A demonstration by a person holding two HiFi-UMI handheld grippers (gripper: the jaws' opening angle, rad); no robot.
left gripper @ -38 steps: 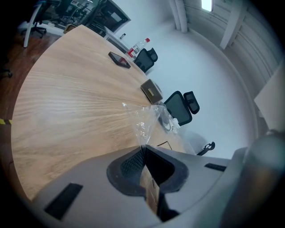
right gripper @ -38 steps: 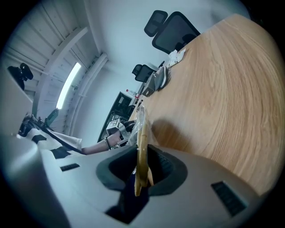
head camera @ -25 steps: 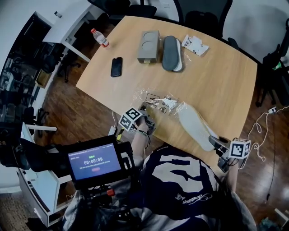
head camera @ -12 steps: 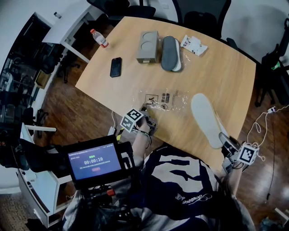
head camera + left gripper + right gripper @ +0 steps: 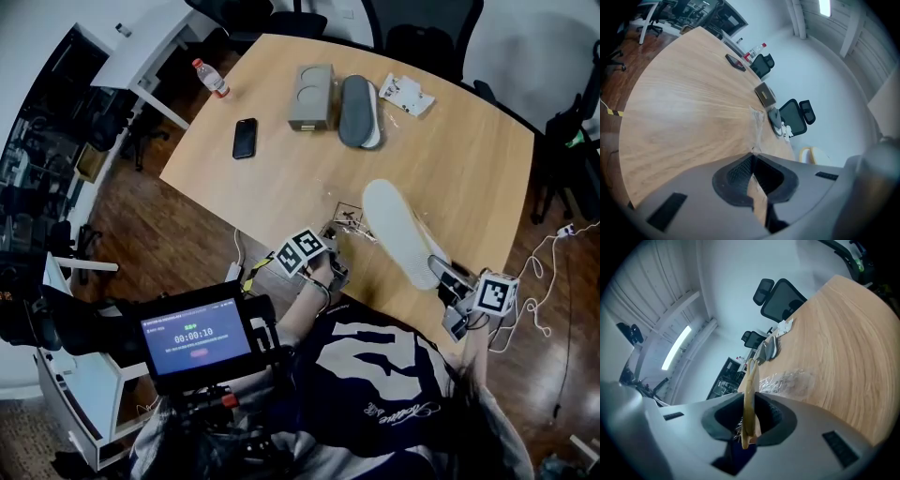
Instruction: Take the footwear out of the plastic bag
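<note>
A white slipper (image 5: 397, 231) is held by its heel in my right gripper (image 5: 441, 275), above the near edge of the wooden table (image 5: 469, 159). In the right gripper view the slipper (image 5: 749, 385) stands edge-on between the pads of the right gripper (image 5: 747, 411). The clear plastic bag (image 5: 349, 219) lies bunched just left of the slipper. My left gripper (image 5: 330, 253) is shut on the bag's near end. A thin strip of the bag (image 5: 756, 123) runs out of the shut left gripper (image 5: 752, 155) in the left gripper view. In the right gripper view the bag (image 5: 787, 379) is empty.
At the table's far side lie a grey slipper (image 5: 356, 111) on a white one, a grey box (image 5: 311, 96), a black phone (image 5: 245, 138), a water bottle (image 5: 210, 77) and a crumpled white wrapper (image 5: 405, 94). Office chairs (image 5: 417, 37) stand behind. A screen device (image 5: 197, 336) sits at my chest.
The right gripper drew the slipper out of the bag to the right, then swung it back left. The left gripper moved right with the bag, which bunched up.
</note>
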